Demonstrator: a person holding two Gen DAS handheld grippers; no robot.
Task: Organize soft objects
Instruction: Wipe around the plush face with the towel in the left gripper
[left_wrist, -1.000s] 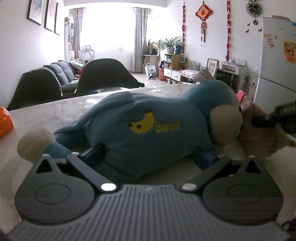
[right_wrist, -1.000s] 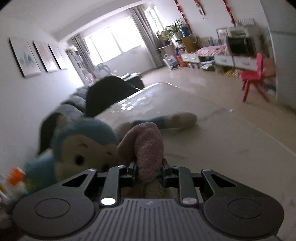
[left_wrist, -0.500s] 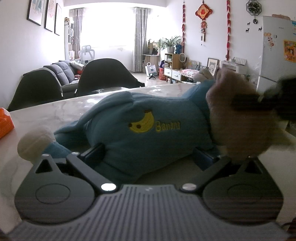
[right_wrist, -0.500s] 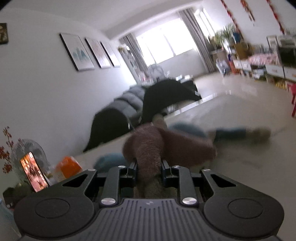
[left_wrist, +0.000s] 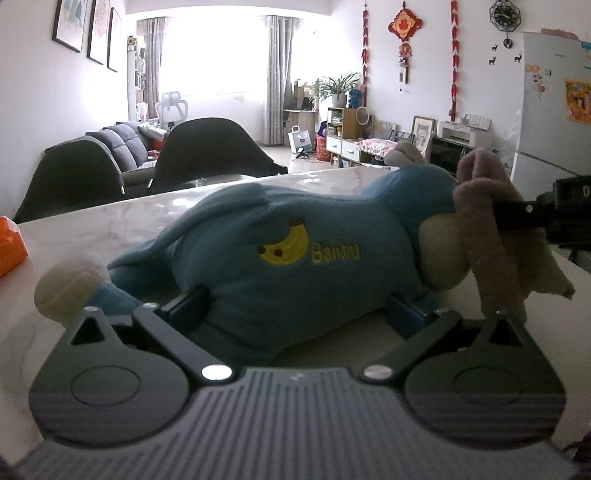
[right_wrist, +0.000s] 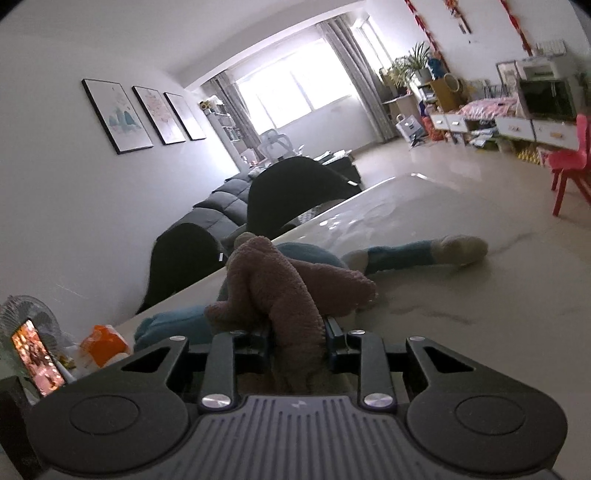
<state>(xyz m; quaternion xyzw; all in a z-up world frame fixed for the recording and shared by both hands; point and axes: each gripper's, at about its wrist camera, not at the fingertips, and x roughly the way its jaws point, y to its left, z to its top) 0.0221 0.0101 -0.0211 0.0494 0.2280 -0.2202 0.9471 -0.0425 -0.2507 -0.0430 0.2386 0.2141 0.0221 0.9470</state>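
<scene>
Two plush toys on the surface (left_wrist: 110, 221)
Left claw (left_wrist: 295, 306) apart around monkey (left_wrist: 295, 254); right claw (right_wrist: 297, 341) opening, brown plush (right_wrist: 284, 291) between, at monkey's 3 o'clock.

Since a second ago, the right hand-held gripper (right_wrist: 298, 341) has lifted the brown plush toy (right_wrist: 284, 291) from beside the blue monkey's (left_wrist: 295, 258) head to over its face. The jaws are now opening, the toy between them.
</scene>
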